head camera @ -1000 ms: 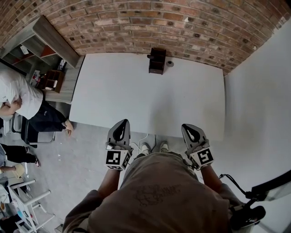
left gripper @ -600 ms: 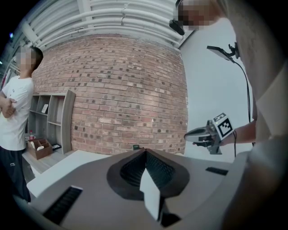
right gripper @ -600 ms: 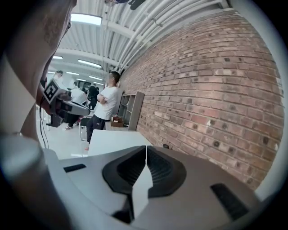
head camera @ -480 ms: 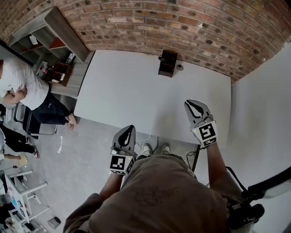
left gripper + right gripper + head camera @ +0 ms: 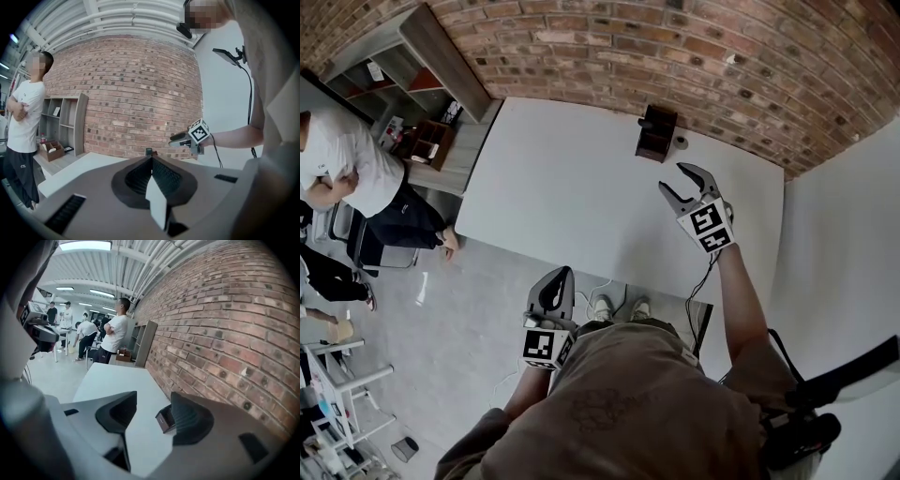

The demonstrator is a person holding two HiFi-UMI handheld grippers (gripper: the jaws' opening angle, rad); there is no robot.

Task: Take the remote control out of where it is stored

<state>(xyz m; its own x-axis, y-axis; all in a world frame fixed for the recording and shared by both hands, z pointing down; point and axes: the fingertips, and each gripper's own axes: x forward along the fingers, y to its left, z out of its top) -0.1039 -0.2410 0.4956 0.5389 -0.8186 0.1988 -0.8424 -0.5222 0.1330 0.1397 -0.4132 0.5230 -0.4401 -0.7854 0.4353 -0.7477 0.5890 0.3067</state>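
I find the task barely begun; my right gripper, jaws just opened wide and empty, hangs near the dark holder at the table's wall edge; the remote, presumably inside, is not discernible; left gripper closed, empty; extraction remains.

The right gripper has left its place beside the person's body at the near edge of the white rectangular table. It has travelled forward across the tabletop and now hangs near the small dark brown wooden box at the red brick wall, apart from it. The person's bare forearm has stretched out behind it. Its wrist has rolled, so the square-marker cube faces a different way. Its jaws, together a moment ago, have just been opening and stand apart with nothing gripped between them. The left gripper has drifted slightly back, off the table's near edge.
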